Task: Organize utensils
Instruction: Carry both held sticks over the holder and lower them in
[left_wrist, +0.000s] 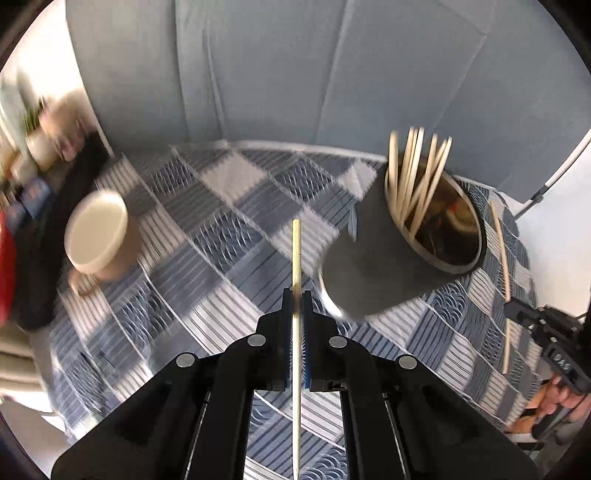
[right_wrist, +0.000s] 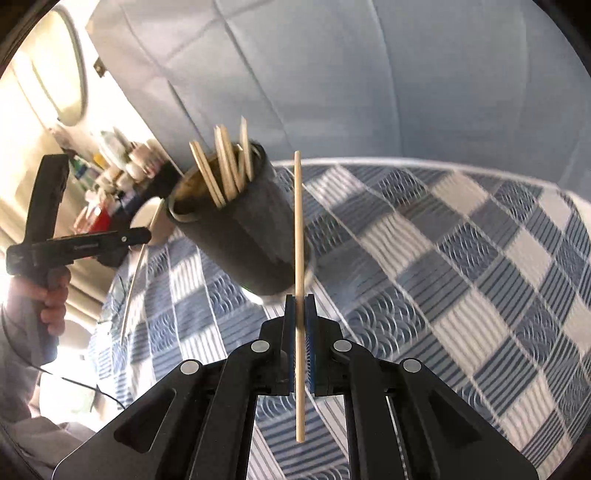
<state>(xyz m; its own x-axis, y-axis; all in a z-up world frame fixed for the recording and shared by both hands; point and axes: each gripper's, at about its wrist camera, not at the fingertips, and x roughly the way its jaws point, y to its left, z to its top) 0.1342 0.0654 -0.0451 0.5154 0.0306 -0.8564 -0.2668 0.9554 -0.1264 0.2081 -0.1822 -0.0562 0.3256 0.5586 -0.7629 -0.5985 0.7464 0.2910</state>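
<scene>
A dark grey cylindrical holder (left_wrist: 373, 254) stands on the checked tablecloth, with several wooden chopsticks (left_wrist: 413, 173) leaning in it. It also shows in the right wrist view (right_wrist: 240, 229), left of centre. My left gripper (left_wrist: 296, 299) is shut on a single chopstick (left_wrist: 296, 258) that points forward, to the left of the holder. My right gripper (right_wrist: 300, 302) is shut on another chopstick (right_wrist: 298, 221), just right of the holder. The right gripper shows at the right edge of the left view (left_wrist: 546, 332), and the left gripper at the left of the right view (right_wrist: 144, 234).
A beige bowl or cup (left_wrist: 98, 232) sits at the table's left side. The blue and white checked cloth (right_wrist: 461, 266) covers the table. A blue-grey backdrop (left_wrist: 295, 66) stands behind. Cluttered shelves (right_wrist: 122, 162) lie beyond the left edge.
</scene>
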